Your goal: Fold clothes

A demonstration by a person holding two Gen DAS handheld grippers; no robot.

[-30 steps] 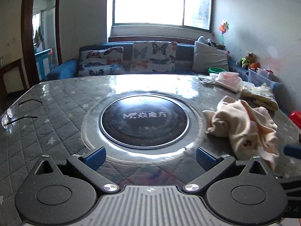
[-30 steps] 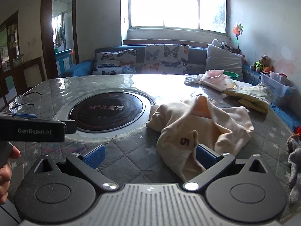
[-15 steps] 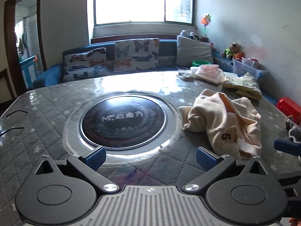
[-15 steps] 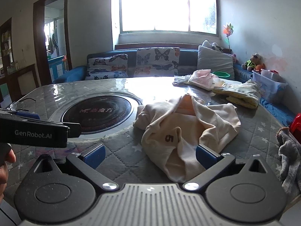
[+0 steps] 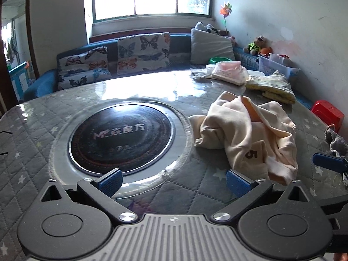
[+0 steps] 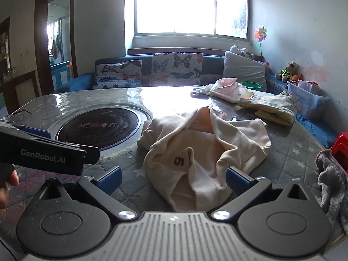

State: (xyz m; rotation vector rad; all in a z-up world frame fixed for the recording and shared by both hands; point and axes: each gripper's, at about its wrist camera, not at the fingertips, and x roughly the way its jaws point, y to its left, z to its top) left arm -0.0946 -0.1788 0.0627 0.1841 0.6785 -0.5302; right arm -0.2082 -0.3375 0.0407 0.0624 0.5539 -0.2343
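Note:
A crumpled cream garment (image 5: 245, 134) with a "5" printed on it lies on the quilted table (image 5: 39, 117), right of the round black cooktop (image 5: 121, 132). My left gripper (image 5: 174, 181) is open and empty, low over the table's near edge, left of the garment. My right gripper (image 6: 173, 179) is open with the garment's near edge (image 6: 195, 187) lying between its blue pads, not clamped. The left gripper's body (image 6: 47, 154) shows at the left of the right wrist view.
Folded pink (image 6: 226, 89) and yellow (image 6: 276, 106) clothes lie at the table's far right. A grey garment (image 6: 332, 187) hangs at the right edge. A sofa with butterfly cushions (image 6: 174, 69) stands behind. A red stool (image 5: 327, 113) and a plastic bin (image 6: 308, 97) are at the right.
Both grippers have moved forward and to the right towards the cream garment. The garment now reaches between the right gripper's pads. Both stay open.

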